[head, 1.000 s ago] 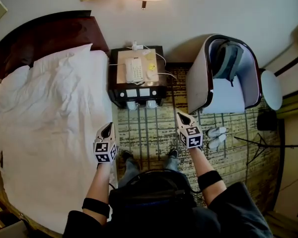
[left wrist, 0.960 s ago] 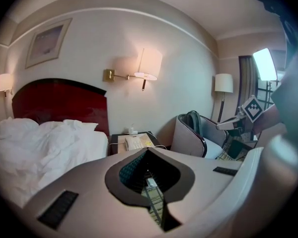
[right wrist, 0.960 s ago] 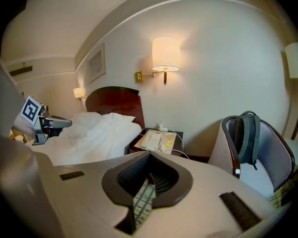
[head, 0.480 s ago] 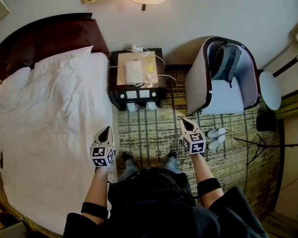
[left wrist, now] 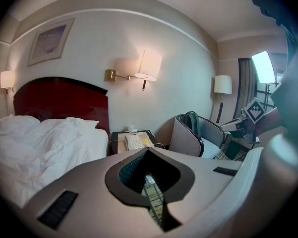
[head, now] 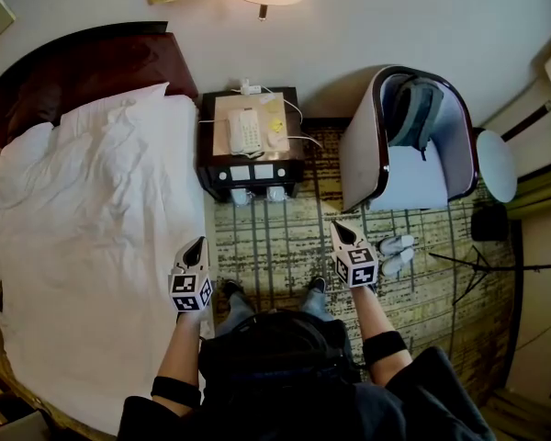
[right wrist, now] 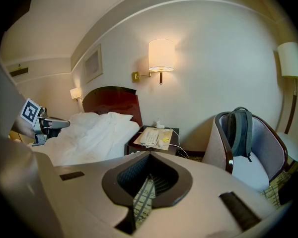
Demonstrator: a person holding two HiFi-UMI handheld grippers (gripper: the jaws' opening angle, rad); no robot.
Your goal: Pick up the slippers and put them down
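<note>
- Right of the bed, on the patterned carpet (head: 275, 246) at the foot of the armchair (head: 360, 168), the slippers (head: 395, 244) lie as a pair, untouched.
- Change over the last second: both tongs have drifted slightly nearer the person in the head view, and neither has reached toward the pair.
- Right gripper (head: 341, 231): just left of the slippers, jaws closed, nothing between them.
- Left gripper (head: 197, 244): by the bed edge, jaws closed, empty.
- Judgement: pick-up not begun. The jaws must open first.
</note>
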